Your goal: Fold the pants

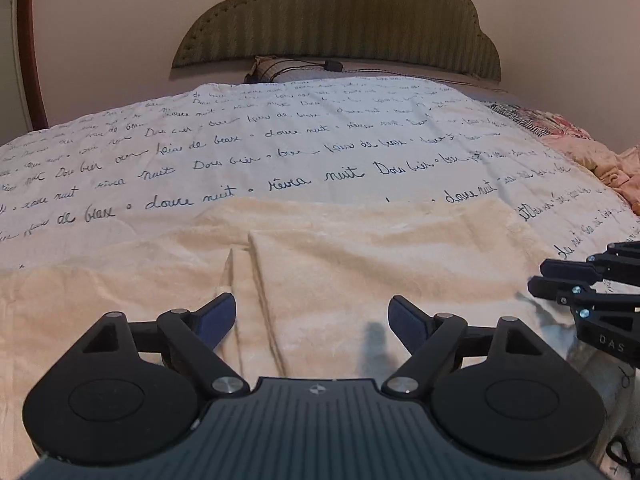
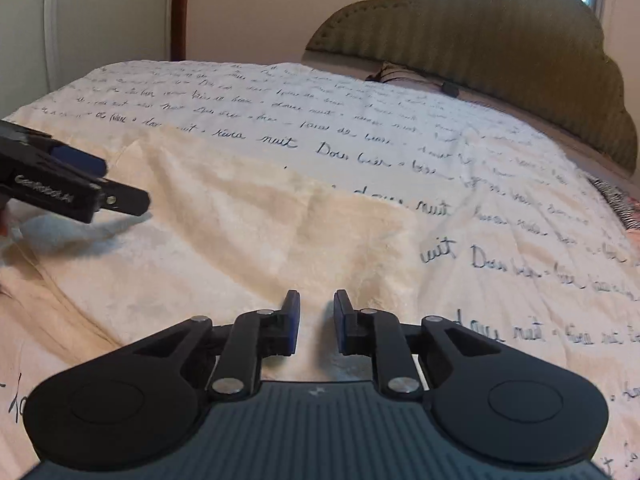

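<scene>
A wide bed fills both views, covered by a white bedspread (image 1: 280, 140) printed with lines of dark handwriting, with a scalloped green headboard (image 1: 340, 20) against the wall at the far end. A pink floral blanket (image 1: 580, 148) lies bunched at the bed's right edge.

On the near part of the bedspread lie the pants (image 1: 360, 264), cream and fleecy, spread flat. In the left wrist view one layer lies over another, its straight edge running away from the camera just left of centre, so they look at least partly folded already; which end is the waist I cannot tell.

The left gripper (image 1: 312, 312) hovers over the cloth with its jaws standing wide and nothing between them. The right gripper (image 2: 316, 320) sits over the right part of the pants, jaws drawn close but with a narrow gap between the blue pads, and no cloth is pinched there; through the gap the fabric lies flat underneath.

My reading is that one fold is laid and both tools are free, between grips. The next move likely calls for each gripper to come down on an edge or corner of the doubled cloth, catch both layers together, and carry that end over evenly so the layers do not slide apart
</scene>
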The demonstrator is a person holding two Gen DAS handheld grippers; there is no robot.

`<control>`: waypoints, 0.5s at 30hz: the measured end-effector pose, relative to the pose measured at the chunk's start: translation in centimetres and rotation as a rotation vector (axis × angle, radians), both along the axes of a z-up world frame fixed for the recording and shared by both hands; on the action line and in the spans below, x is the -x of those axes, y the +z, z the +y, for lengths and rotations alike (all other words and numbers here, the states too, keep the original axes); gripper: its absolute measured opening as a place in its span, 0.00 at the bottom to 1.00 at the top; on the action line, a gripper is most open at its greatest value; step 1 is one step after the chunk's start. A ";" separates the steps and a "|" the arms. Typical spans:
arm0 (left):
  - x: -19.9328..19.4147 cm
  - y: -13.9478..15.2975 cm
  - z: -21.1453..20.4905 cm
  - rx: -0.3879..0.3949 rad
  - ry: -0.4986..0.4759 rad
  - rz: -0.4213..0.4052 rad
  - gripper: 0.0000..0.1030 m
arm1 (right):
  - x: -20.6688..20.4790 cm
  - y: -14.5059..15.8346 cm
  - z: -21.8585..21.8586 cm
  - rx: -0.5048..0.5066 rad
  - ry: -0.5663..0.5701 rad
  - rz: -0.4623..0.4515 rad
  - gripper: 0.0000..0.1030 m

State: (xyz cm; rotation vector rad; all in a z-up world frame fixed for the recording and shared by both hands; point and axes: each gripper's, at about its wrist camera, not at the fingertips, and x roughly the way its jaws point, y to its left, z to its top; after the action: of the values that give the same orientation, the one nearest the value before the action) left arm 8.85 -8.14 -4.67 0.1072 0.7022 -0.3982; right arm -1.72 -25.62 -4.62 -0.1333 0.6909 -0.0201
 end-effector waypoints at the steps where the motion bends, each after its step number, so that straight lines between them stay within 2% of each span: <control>1: 0.6 -0.1 0.5 0.002 -0.013 0.012 0.83 | 0.6 0.4 0.6 0.019 0.001 -0.024 0.17; 4: 1.5 -1.5 1.1 -0.014 -0.042 0.061 0.84 | 1.5 0.5 2.0 -0.059 0.062 -0.024 0.17; 7: 2.5 -1.6 2.2 0.008 -0.007 0.033 0.81 | 0.9 -1.3 3.0 -0.041 0.063 0.018 0.17; 9: 3.4 -0.9 3.4 0.033 0.009 0.008 0.83 | 0.6 -0.7 3.0 -0.065 0.020 0.020 0.18; 11: 3.9 -0.7 4.4 0.027 0.025 0.003 0.84 | 0.7 0.4 3.7 -0.045 0.009 -0.018 0.18; 15: 3.7 -1.5 5.4 0.049 0.001 0.056 0.87 | 0.1 1.2 6.2 -0.119 0.111 -0.046 0.18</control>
State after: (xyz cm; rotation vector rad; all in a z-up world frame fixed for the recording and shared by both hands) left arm 5.11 -2.77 -6.12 0.0492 0.7471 -0.4185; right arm -1.82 -19.46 -3.41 -0.0565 0.6367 0.1239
